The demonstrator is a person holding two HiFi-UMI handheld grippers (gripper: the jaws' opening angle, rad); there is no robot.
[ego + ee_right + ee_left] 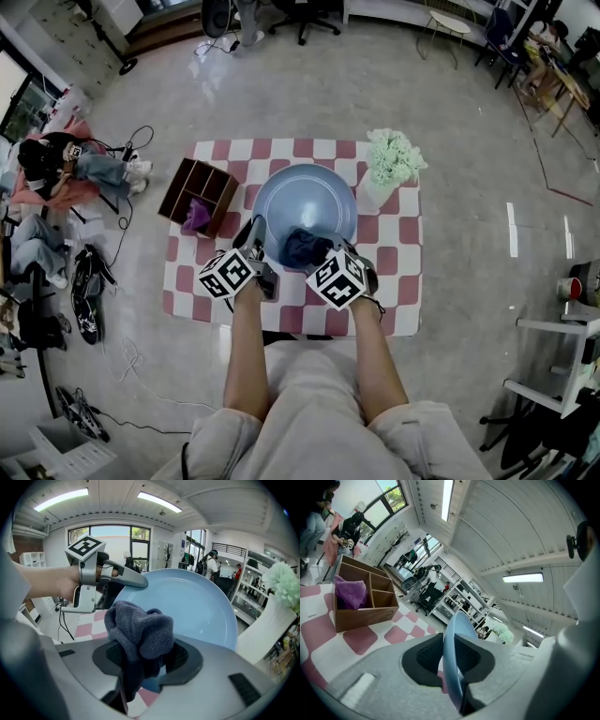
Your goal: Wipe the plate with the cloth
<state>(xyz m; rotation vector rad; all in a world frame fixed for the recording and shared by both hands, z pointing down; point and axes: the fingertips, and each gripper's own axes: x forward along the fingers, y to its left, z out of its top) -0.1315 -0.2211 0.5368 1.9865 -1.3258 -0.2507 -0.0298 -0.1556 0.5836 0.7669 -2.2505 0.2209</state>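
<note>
Your left claw (452,657) is clamped on the near rim of the blue plate (306,200), which stands tilted above the checked worktop (405,281). Your right claw (149,657) is closed on the bunched dark cloth (138,627), which touches the plate's face just ahead of it. Left of the left claw sits a wooden box (175,192).

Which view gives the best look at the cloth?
The right gripper view: the cloth fills the centre, bunched between the jaws in front of the plate. The head view shows it only small and dark; the left gripper view misses it.
</note>
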